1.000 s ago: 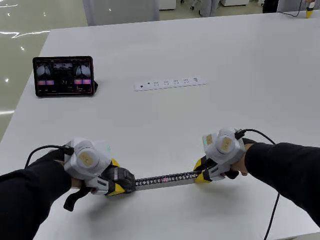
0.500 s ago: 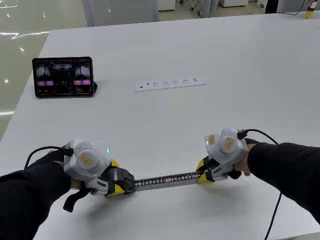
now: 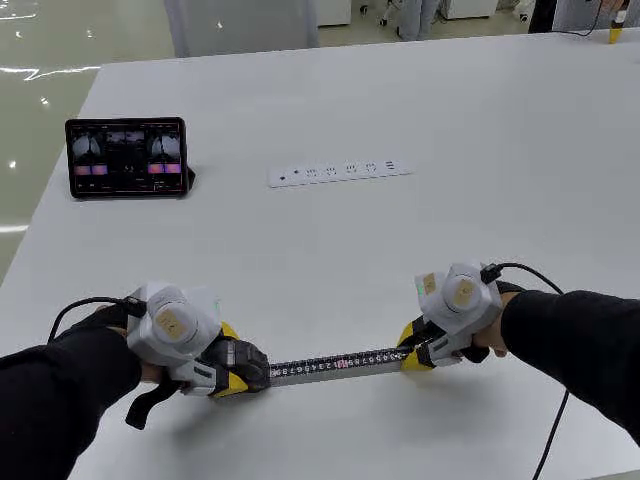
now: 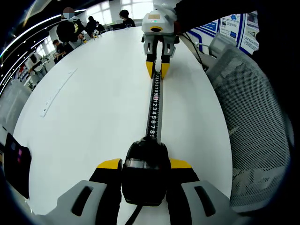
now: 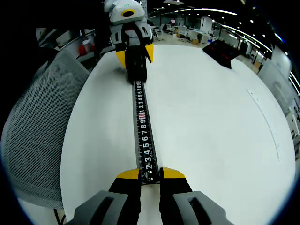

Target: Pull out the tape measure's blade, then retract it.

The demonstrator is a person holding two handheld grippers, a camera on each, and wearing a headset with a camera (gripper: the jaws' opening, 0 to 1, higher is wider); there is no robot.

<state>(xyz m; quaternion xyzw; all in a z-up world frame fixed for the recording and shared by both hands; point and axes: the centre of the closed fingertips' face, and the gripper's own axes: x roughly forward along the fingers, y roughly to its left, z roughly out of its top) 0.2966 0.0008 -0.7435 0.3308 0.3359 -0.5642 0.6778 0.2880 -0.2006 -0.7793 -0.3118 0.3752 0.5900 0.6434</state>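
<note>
Yellow-tipped jaws of the left tool (image 3: 232, 358) were closed on the black tape measure (image 3: 247, 362), which lay on the white bench (image 3: 400, 230), while the right tool (image 3: 410, 349) was pinched narrow on the end of the blade (image 3: 335, 364), drawn out flat along the bench between the two. In my judgement the principal risk was that the thin blade end could slip from the right tool under spring tension and whip back into the tape measure uncontrolled. A loose hold on the tape measure could likewise have let it twist, kinking the blade.
</note>
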